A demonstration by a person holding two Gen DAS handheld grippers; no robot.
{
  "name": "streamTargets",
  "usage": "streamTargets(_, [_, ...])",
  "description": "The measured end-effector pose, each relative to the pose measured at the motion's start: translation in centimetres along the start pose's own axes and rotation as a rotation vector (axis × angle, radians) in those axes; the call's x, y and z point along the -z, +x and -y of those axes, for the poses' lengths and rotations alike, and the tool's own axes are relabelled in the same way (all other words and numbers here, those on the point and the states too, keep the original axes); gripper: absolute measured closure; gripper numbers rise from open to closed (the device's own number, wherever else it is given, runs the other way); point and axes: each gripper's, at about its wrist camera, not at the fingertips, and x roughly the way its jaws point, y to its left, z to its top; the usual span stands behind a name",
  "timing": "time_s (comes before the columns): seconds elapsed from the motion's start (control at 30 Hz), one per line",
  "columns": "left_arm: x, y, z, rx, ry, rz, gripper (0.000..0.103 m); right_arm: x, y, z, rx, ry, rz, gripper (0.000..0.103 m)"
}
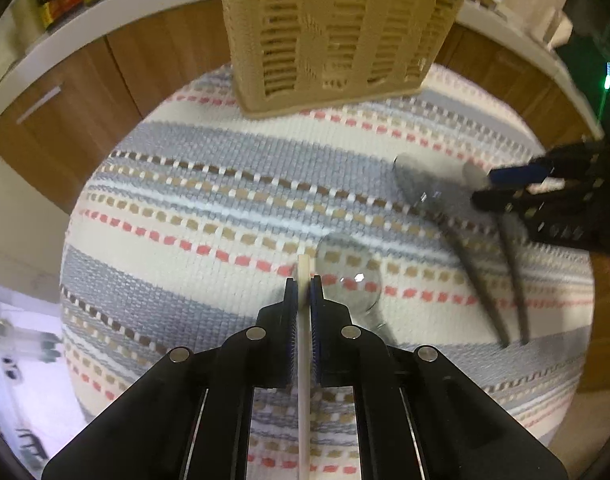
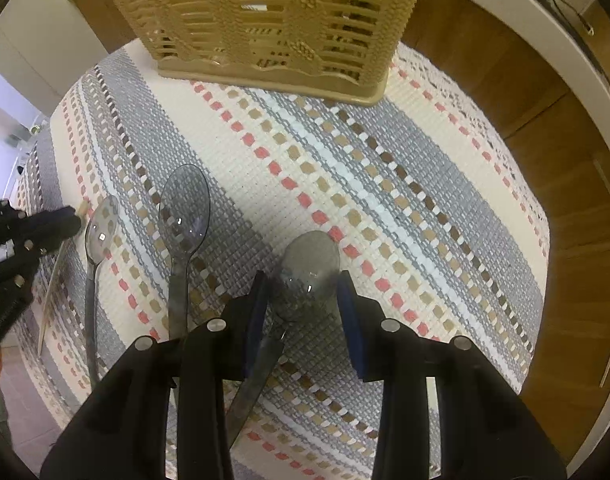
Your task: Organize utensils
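Observation:
My left gripper (image 1: 304,292) is shut on a thin cream chopstick (image 1: 304,360) and holds it above the striped mat. A clear grey plastic spoon (image 1: 351,276) lies just right of it. My right gripper (image 2: 303,292) is open, its jaws on either side of the bowl of another grey spoon (image 2: 309,276) that lies on the mat. Two more grey spoons (image 2: 185,208) (image 2: 99,232) lie to its left. The tan slatted utensil basket (image 2: 265,20) stands at the far edge of the mat; it also shows in the left wrist view (image 1: 337,28).
A round table carries the striped woven mat (image 2: 385,168). Wooden cabinets (image 1: 85,92) under a white countertop curve behind it. My left gripper shows at the left edge of the right wrist view (image 2: 33,232), and my right gripper at the right edge of the left wrist view (image 1: 545,192).

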Motion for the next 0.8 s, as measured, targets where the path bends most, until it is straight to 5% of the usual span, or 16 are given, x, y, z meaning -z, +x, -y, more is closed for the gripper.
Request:
streamTargets(0.27, [-1.4,-3.9,0.5,0.021,-0.025,0.141,0.099,1.5,-1.6,0.9,-0.044,0.015,0.051,0.071])
streamTargets(0.8, [-3.6,-14.2,2.7,0.071,-0.091,0.558,0.099,5.9,-11.4,3.9,-0.138,0.093,0.39,0.071])
